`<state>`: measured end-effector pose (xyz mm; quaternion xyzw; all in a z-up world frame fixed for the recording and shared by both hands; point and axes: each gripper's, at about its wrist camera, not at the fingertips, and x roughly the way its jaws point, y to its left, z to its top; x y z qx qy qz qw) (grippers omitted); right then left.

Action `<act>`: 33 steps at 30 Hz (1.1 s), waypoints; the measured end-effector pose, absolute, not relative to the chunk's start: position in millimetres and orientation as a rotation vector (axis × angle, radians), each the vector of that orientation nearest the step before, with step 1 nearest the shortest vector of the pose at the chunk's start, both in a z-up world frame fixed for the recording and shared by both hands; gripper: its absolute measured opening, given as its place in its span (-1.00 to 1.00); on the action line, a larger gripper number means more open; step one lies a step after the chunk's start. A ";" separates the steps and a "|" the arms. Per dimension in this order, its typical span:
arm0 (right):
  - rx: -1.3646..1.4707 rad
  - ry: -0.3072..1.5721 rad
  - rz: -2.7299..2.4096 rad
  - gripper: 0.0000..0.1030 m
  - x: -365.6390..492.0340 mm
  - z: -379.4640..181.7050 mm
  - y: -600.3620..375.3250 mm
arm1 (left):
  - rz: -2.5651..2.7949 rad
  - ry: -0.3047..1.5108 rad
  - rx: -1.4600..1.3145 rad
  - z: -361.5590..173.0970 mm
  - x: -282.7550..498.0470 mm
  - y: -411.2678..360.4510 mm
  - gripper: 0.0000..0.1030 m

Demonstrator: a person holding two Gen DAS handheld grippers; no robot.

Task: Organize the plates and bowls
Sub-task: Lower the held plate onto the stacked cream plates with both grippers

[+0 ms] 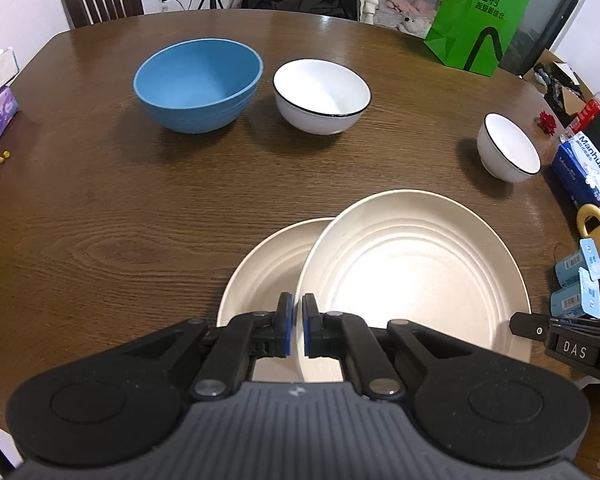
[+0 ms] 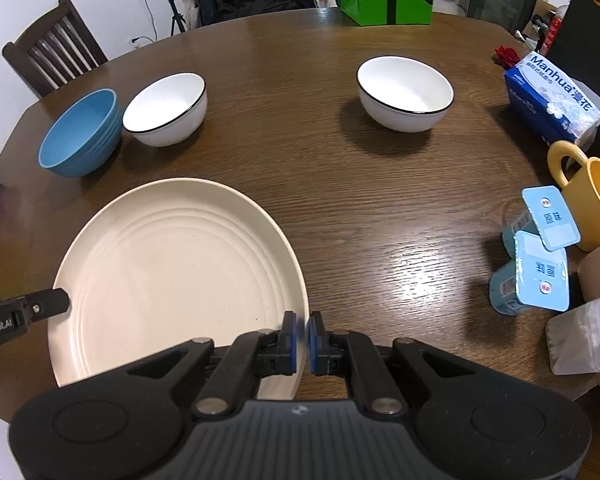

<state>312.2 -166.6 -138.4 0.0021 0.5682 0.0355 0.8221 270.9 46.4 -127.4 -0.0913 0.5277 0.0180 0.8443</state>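
The wooden surface carries everything. On it, near the person, a cream plate lies flat, and a second cream plate, the upper plate, is held above it, overlapping its right part and shifted to the right, with the near side a little lifted.

Both grippers hold this upper plate by its rim. The left gripper has its fingers almost fully closed on the rim at the plate's left near edge, the rim passing between the blue pads. The right gripper is closed in the same way on the right near edge of the same plate; its fingers pinch the thin rim.

I judge that the step in hand is stacking the plates: the upper plate must be brought to the left until it is centred over the lower one, then lowered flat, and only after that both grips can open.

Farther away stand the blue bowl and, just beside it, a white bowl with a dark rim. A smaller white bowl stands well apart on the right. These bowls are not yet nested, so this part of the task remains.
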 end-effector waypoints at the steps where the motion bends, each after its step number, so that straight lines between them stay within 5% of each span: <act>1: 0.002 1.210 0.079 -0.88 312.5 -139.5 -164.7 | 0.041 1.114 -0.194 -127.9 270.5 48.1 -0.90; 33: -0.133 1.230 0.123 -0.87 318.2 -179.8 -109.9 | 0.107 1.138 -0.147 -169.2 271.7 75.7 -0.90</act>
